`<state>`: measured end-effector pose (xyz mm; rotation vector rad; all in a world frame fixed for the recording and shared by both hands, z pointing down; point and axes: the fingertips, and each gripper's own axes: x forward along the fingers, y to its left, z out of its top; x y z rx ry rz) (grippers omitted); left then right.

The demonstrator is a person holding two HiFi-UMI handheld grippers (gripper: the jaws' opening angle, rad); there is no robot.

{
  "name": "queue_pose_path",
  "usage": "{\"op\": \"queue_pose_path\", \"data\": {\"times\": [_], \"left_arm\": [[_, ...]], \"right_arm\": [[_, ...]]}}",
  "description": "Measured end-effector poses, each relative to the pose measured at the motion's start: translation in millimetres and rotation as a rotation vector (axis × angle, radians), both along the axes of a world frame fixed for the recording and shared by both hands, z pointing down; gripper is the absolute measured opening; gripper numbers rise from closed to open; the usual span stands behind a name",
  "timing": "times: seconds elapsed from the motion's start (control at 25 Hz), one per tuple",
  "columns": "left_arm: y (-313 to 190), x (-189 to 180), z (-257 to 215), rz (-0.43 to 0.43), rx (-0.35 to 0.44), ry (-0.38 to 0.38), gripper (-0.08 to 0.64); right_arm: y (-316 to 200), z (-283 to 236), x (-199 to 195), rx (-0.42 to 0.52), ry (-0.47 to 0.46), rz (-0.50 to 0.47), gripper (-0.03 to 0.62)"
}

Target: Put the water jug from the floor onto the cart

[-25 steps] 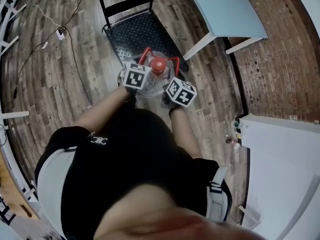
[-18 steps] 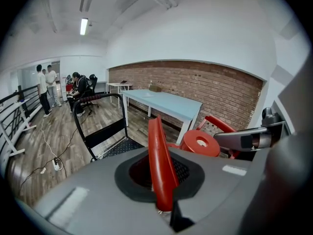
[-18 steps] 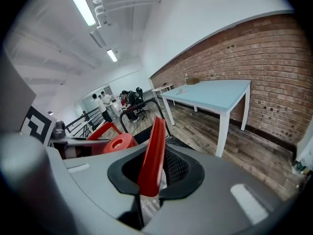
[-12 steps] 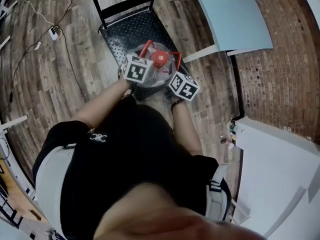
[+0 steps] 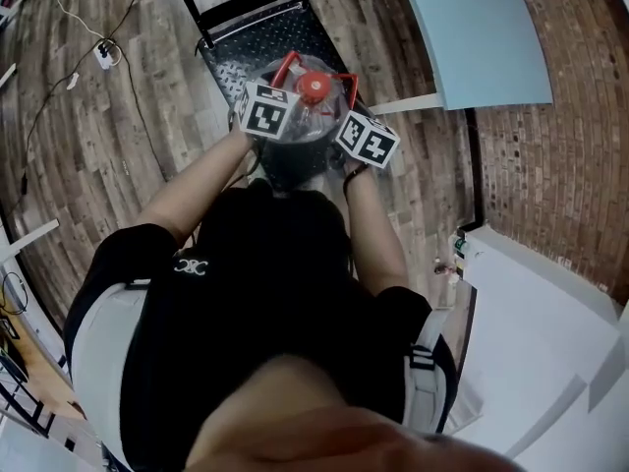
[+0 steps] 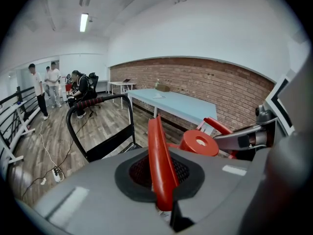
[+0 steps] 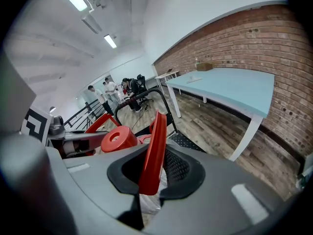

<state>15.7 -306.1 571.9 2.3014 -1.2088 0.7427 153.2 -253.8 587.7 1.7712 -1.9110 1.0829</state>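
The clear water jug (image 5: 307,65) with its red cap (image 5: 313,88) hangs over the black cart deck (image 5: 244,55), between both grippers. My left gripper (image 5: 281,88) is shut on the jug's left red handle (image 6: 160,165), which stands between its jaws. My right gripper (image 5: 351,106) grips the right red handle (image 7: 153,151); its jaws are opening slightly with the handle still pressed between them. The cap (image 6: 199,142) shows between the two handles. The jug's underside and whether it touches the deck are hidden by the grippers and arms.
The cart's black push bar (image 5: 246,6) stands at the far end. A light blue table (image 5: 472,28) on white legs is to the right, by a brick wall. A power strip and cable (image 5: 103,55) lie left. People (image 6: 49,82) stand far off.
Both grippers and the jug have moved away from me, from the cart's near edge to over the middle of its deck. The grip on both handles looks the same.
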Motion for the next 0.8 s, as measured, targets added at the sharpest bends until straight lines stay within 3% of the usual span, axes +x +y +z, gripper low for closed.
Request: {"op": "queue_pose_path", "data": {"times": [0.32, 0.8], "left_arm": [[-49.0, -5.5, 22.9, -0.03, 0.011, -0.068, 0.002], [-146.7, -17.8, 91.4, -0.113, -0.024, -0.084, 0.002]], "right_arm": [[-55.1, 20.5, -7.7, -0.013, -0.02, -0.086, 0.083], [-163.9, 74.4, -16.9, 0.043, 0.025, -0.185, 0.084]]}}
